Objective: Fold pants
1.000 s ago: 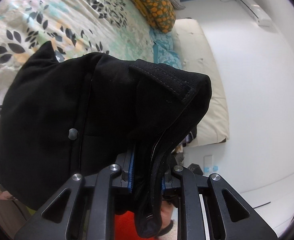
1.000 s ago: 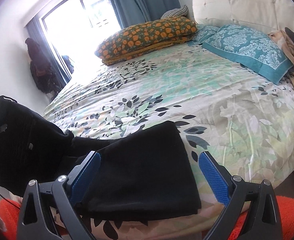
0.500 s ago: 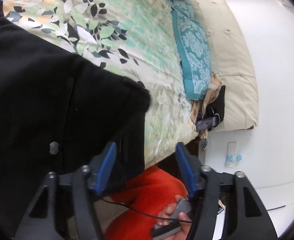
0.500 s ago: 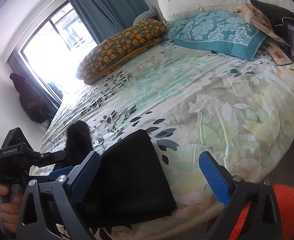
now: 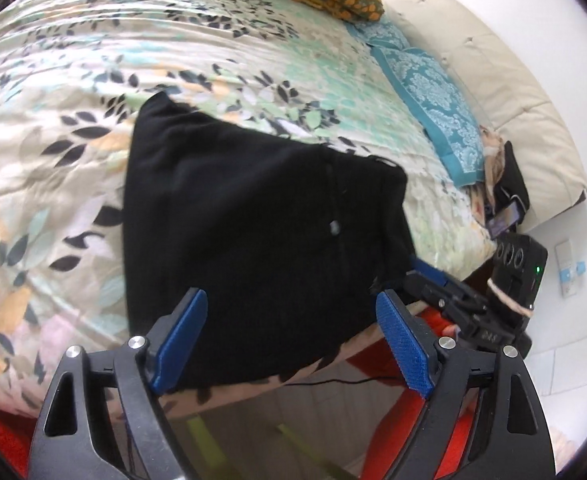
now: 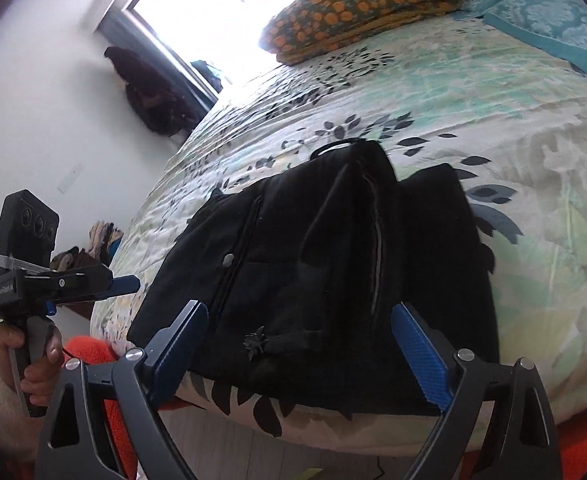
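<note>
The black pants (image 5: pixel 253 232) lie folded in a compact stack on the floral bedspread (image 5: pixel 93 60), near the bed's front edge. They also show in the right wrist view (image 6: pixel 333 272), with a small button and a zip line on top. My left gripper (image 5: pixel 293 340) is open and empty, just off the bed edge in front of the stack. My right gripper (image 6: pixel 305 352) is open and empty, also just in front of the stack. The right gripper shows at the right of the left wrist view (image 5: pixel 429 276); the left one shows at the left of the right wrist view (image 6: pixel 125 282).
An orange-patterned pillow (image 6: pixel 365 4) and teal pillows (image 5: pixel 429 100) lie at the head of the bed, against a cream headboard (image 5: pixel 505 80). A phone and dark items (image 5: pixel 505 208) lie by the headboard. An orange rug (image 5: pixel 425 360) covers the floor below. A window (image 6: pixel 213 8) is behind.
My left gripper let go of the pants' waist end, laid it down on the stack and drew back, open. My right gripper stayed open and swung to face the stack.
</note>
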